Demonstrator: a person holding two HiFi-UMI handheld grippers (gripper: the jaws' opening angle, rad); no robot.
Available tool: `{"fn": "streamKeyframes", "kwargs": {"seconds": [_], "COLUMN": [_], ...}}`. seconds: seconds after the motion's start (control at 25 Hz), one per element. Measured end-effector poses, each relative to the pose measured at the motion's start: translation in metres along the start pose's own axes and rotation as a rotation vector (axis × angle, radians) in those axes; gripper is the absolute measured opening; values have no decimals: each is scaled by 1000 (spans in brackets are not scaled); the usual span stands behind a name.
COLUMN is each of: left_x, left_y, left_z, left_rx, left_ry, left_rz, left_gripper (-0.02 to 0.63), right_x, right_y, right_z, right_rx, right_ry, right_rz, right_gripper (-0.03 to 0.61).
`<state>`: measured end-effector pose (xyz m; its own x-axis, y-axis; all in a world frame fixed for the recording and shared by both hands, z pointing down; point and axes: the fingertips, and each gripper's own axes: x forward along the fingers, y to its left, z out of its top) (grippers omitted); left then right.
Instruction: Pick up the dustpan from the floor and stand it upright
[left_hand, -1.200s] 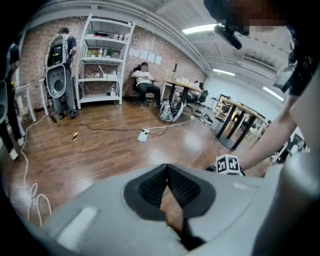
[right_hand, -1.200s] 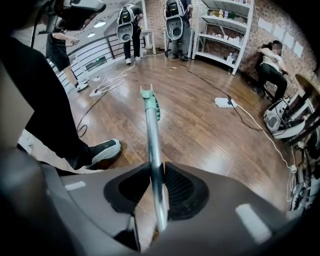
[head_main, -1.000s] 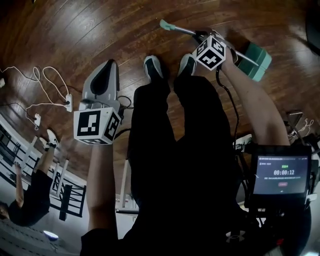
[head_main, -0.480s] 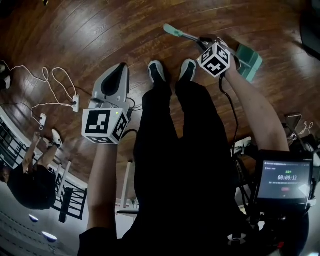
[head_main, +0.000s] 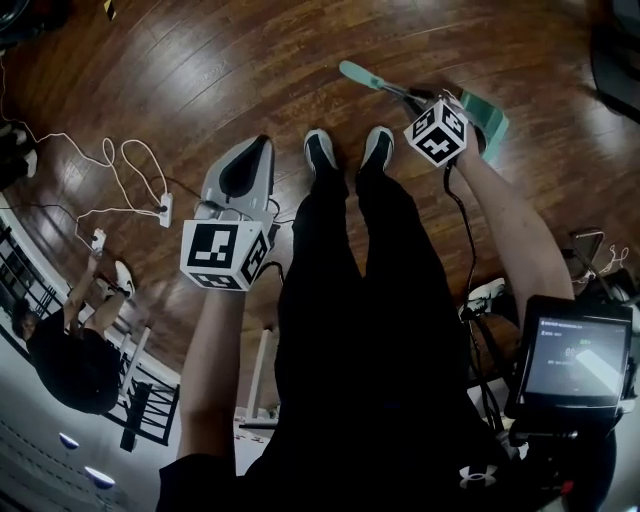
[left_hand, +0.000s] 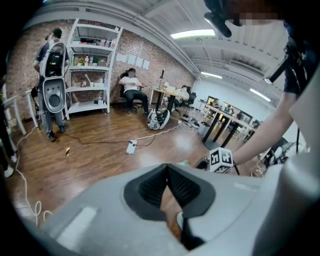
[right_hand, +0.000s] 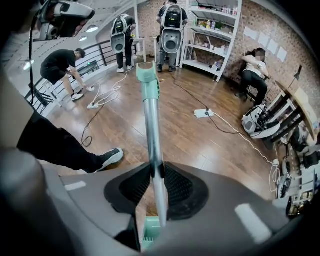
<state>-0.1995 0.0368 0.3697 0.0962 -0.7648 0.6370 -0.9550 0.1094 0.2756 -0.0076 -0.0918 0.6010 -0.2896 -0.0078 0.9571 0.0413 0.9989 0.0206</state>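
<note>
The dustpan has a metal pole handle (right_hand: 150, 130) with a teal grip (right_hand: 148, 76) and a teal pan (head_main: 492, 120). My right gripper (right_hand: 156, 172) is shut on the pole, low down near the pan (right_hand: 150, 231), and holds the dustpan off the wooden floor. In the head view the handle (head_main: 372, 82) slants up to the left from my right gripper (head_main: 416, 100), which sits under its marker cube. My left gripper (head_main: 255, 150) hangs over the floor to the left of the person's legs. Its jaws (left_hand: 166, 170) meet at the tips with nothing between them.
The person's two shoes (head_main: 320, 150) stand between the grippers. A white power strip (head_main: 165, 210) with looping cables lies on the floor to the left. Another strip (right_hand: 202, 113) lies ahead. Other people, shelves (left_hand: 92, 70) and desks stand around the room.
Both grippers have risen from the floor. The dustpan has come up with the right gripper, and its handle and pan now look smaller and farther up in the head view.
</note>
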Motion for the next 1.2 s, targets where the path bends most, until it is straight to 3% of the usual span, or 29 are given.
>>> {"fn": "streamKeyframes", "kwargs": {"seconds": [0.36, 0.56, 0.8, 1.2], "left_x": [-8, -8, -13, -29], "left_y": [-33, -77, -107, -144], "left_z": [6, 21, -13, -36], "left_rx": [65, 122, 171, 185], "left_ry": [18, -24, 27, 78], "left_rz": [-60, -164, -264, -232], "left_gripper": [5, 5, 5, 5], "right_x": [-38, -74, -106, -146], "right_y": [-8, -17, -26, -22], "right_z": [-26, -69, -120, -199], "right_rx": [95, 152, 169, 234], "right_ry": [-19, -1, 36, 47], "right_rz": [-76, -163, -262, -327], "right_gripper": [91, 89, 86, 86]}}
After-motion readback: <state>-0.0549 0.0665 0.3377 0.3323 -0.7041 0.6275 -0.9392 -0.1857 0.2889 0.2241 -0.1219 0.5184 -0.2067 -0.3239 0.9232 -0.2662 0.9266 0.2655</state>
